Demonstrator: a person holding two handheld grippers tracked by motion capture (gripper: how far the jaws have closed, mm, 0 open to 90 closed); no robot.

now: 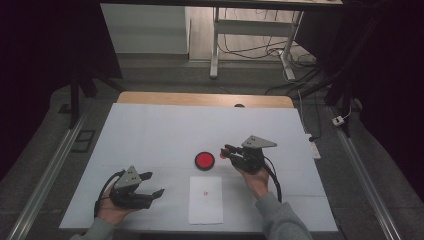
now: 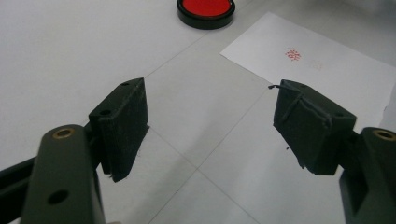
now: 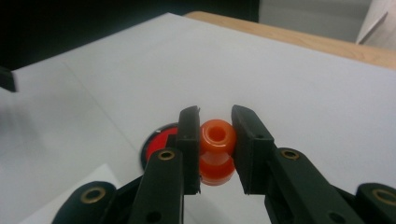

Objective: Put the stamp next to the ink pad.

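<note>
From the high view, the right gripper (image 1: pixel 226 151) hangs just right of the round red ink pad (image 1: pixel 204 160), clamped on a small orange stamp (image 1: pixel 223 154), while the left gripper (image 1: pixel 151 184) rests low at the desk's (image 1: pixel 150 130) near left, jaws spread and empty. The paper sheet (image 1: pixel 206 200) lies in front of the pad, a red mark (image 1: pixel 205 192) already on it. Over to the left gripper view: jaws wide apart over bare desk, pad top centre, the sheet to the right bearing one crisp red imprint (image 2: pixel 293 54) and a fainter one just beside it. Right gripper view: the orange stamp (image 3: pixel 216 151) pinched between the jaws, held above the pad's edge. Stamping looks done at least once; re-inking or setting the stamp down seems next.
</note>
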